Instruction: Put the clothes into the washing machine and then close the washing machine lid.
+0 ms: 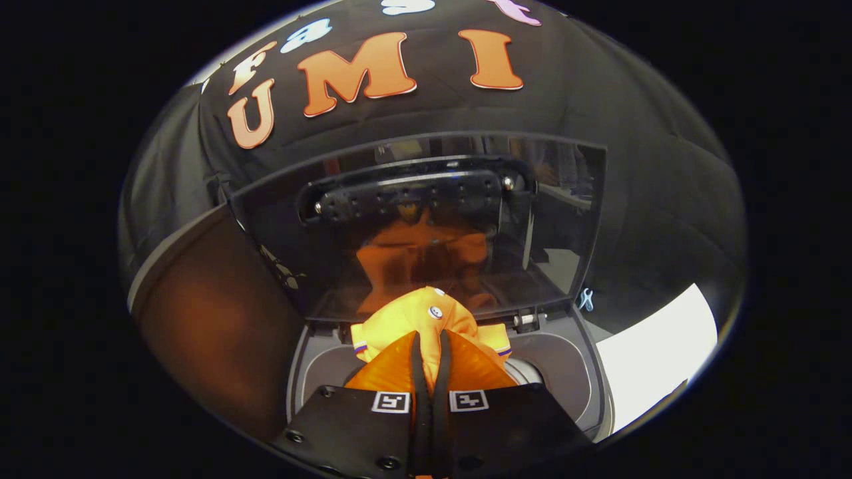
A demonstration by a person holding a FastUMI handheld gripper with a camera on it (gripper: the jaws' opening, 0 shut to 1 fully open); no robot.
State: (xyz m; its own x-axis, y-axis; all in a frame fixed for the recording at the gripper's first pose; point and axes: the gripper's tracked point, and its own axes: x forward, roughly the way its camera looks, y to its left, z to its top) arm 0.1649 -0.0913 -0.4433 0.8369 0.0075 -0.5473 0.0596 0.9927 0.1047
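Clothes (pixel 426 319) are pinched tight in my claw (pixel 430 346), hanging over the washing machine (pixel 566 372) hole, with the open lid (pixel 426 226) at twelve o'clock. I think I am at the putting-in step. Next I should go lower and let go.

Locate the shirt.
In the gripper view, the shirt is pinched in the shut claw, over the washer's opening, before its raised lid.

Orange garment (pixel 426 319) (striped cuff edges), grey washing machine (pixel 566 372), dark tinted lid (pixel 559 219)

Black cloth wall (pixel 632 173) draped at 12 o'clock, creased at 3. White floor patch (pixel 655 352) at 4. Dim, warm light.
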